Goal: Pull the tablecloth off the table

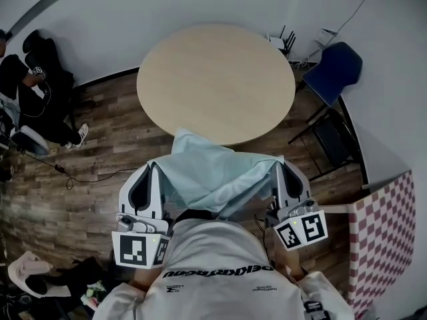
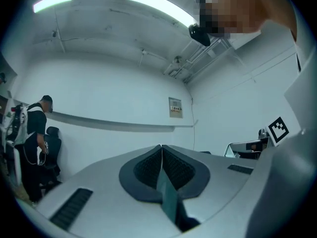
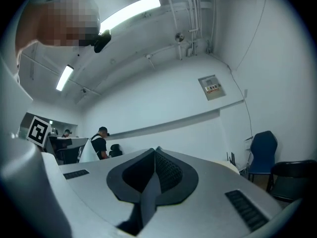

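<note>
1. Fingers (image 2: 143, 171) of the left gripper (image 1: 151, 168) are pressed together on a tablecloth (image 1: 213, 175) edge.
2. The right gripper (image 1: 279, 168) is likewise clamped on it.
3. The tablecloth is held slung between both, at the round surface's (image 1: 213, 79) near edge.

R hand-held gripper (image 3: 155, 149) clamping tablecloth (image 3: 150, 198) strip, blue chair (image 3: 261, 152) far right, person (image 3: 100, 144) in bg

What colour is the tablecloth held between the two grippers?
Pale blue-green, plain with no pattern; the tablecloth shows best in the head view.
</note>
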`<state>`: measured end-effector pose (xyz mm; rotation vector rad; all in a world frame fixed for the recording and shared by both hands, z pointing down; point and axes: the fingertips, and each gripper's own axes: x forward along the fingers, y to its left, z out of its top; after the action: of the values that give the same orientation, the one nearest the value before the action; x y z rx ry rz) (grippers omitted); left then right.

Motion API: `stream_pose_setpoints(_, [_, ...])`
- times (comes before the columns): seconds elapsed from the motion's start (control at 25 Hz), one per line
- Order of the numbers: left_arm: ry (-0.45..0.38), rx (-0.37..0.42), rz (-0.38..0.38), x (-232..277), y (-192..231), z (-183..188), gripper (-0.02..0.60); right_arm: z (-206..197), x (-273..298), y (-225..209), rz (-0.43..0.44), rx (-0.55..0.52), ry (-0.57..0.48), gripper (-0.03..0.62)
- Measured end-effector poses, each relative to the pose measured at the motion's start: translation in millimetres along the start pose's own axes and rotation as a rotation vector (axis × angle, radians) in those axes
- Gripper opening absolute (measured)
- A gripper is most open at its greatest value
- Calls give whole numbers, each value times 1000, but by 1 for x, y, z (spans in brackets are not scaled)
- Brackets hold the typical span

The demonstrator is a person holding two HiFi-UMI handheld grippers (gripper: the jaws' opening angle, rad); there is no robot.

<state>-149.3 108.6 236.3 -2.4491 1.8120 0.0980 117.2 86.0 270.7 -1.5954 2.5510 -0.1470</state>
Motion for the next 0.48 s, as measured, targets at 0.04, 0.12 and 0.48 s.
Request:
stream_pose_setpoints(0.04, [20, 3, -1, 3, -1, -10, 15, -12, 2, -2, -4, 8, 21, 35])
stream_pose_setpoints(0.12, [53, 8, 2, 7, -2, -29, 15, -33, 5, -8, -15, 13, 60, 35])
stream_pose_setpoints(0.48, [147, 27, 4, 23, -9, -102, 15, -97, 17, -17, -72, 6, 118, 34])
